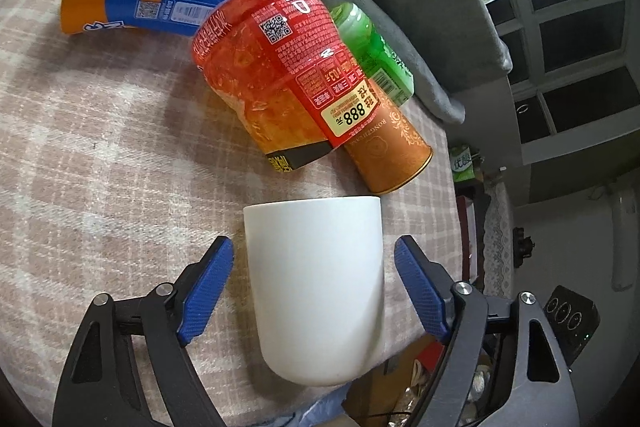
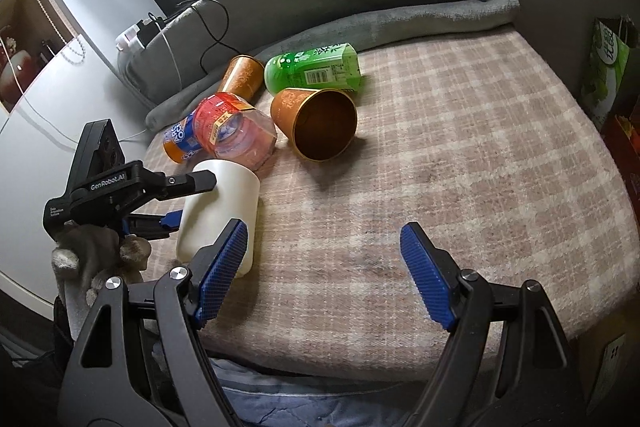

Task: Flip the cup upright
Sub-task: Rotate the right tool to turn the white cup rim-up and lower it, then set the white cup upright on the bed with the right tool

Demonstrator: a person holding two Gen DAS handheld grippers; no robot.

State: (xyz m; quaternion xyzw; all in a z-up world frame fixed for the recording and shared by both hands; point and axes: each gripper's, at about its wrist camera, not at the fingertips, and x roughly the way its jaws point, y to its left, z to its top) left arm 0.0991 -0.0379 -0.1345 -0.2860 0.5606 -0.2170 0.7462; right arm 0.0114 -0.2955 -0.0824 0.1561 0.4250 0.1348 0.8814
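Left gripper: jaws apart, straddling cup, pads not touching it. Cup on its side on plaid blanket, near edge. Right gripper: jaws apart, empty, cup at 10 o'clock. Red bottle at 12 o'clock of cup, orange can at 1 o'clock.

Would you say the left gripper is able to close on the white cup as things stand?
Probably yes. The left gripper is open, with a pad on either side of the white cup lying on the checked blanket, and nothing sits between pads and cup.
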